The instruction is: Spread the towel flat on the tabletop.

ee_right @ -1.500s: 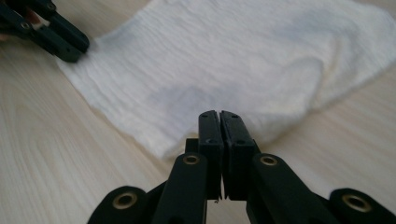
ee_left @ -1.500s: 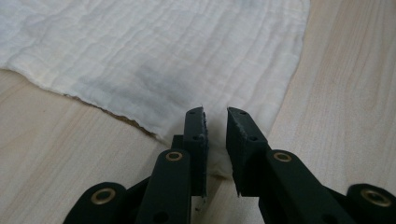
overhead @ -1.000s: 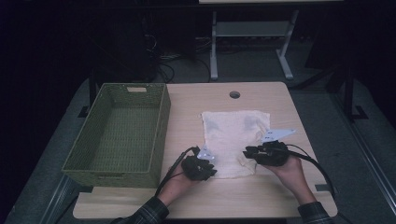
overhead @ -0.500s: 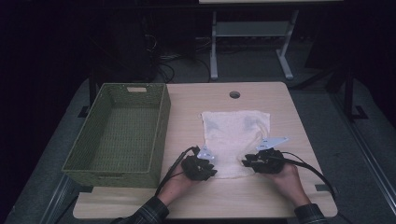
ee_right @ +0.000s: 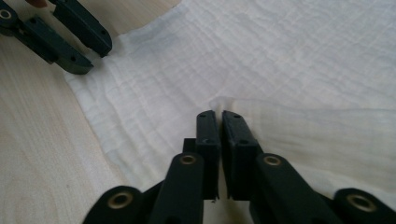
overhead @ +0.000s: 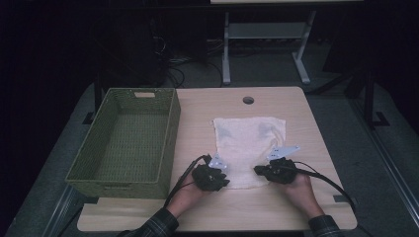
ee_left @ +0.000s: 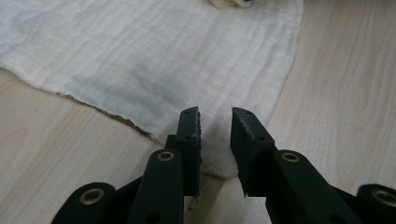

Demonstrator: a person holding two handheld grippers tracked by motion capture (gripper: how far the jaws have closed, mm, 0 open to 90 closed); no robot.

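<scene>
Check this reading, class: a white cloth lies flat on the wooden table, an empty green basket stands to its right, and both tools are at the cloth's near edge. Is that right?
One detail is wrong. The high view shows the green basket standing to the left of the white cloth, not its right. The rest holds: the cloth lies on the wooden table, the basket is empty, and the left tool and right tool are at its near edge.

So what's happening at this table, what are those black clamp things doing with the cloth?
A person holds a gripper in each hand at the near edge of a white cloth spread on the table. The right gripper has just been closing and now pinches a small ridge of cloth. The left gripper sits at the near left corner with its jaws a little apart, the cloth's corner lying between them. A green basket stands to the left, with nothing in it.
</scene>
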